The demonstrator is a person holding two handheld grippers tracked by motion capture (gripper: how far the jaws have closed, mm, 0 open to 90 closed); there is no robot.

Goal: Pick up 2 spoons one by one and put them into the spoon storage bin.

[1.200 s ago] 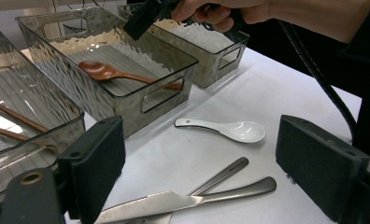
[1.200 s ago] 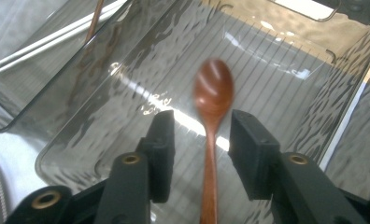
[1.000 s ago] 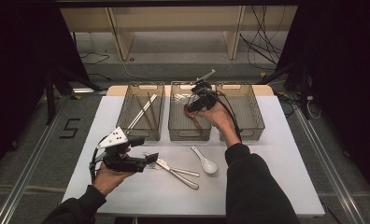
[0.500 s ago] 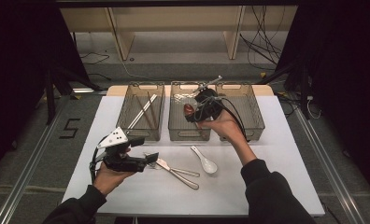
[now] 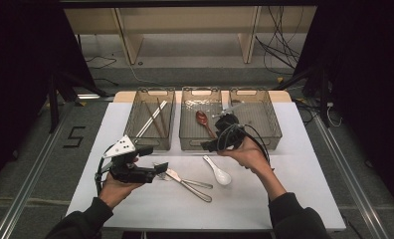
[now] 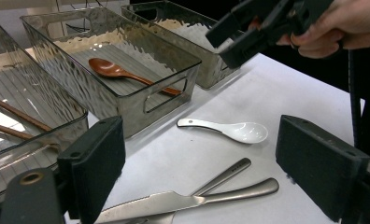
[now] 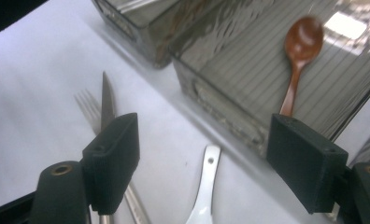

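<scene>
In the right gripper view the white spoon (image 7: 202, 196) runs off the frame at six o'clock, its bowl cut away, and the knife (image 7: 107, 102) and fork (image 7: 86, 105) pass behind the near jaw. The brown spoon (image 7: 299, 49) looks smeared. In the left gripper view the chopsticks (image 6: 12, 119) leave the picture at nine o'clock, and the knife's blade tip hides behind a jaw.

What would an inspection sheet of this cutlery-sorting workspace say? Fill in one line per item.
Surface: white table, mostly bare.
Job's things: brown spoon in middle bin; white spoon, knife and fork on table.
Clutter: chopsticks in left bin; right bin looks empty.
Grippers: left gripper open over knife; right gripper open, jaws just opening, nothing between.
Cables: black loops at right gripper.
Surroundings: floor cables, dark curtains.
</scene>
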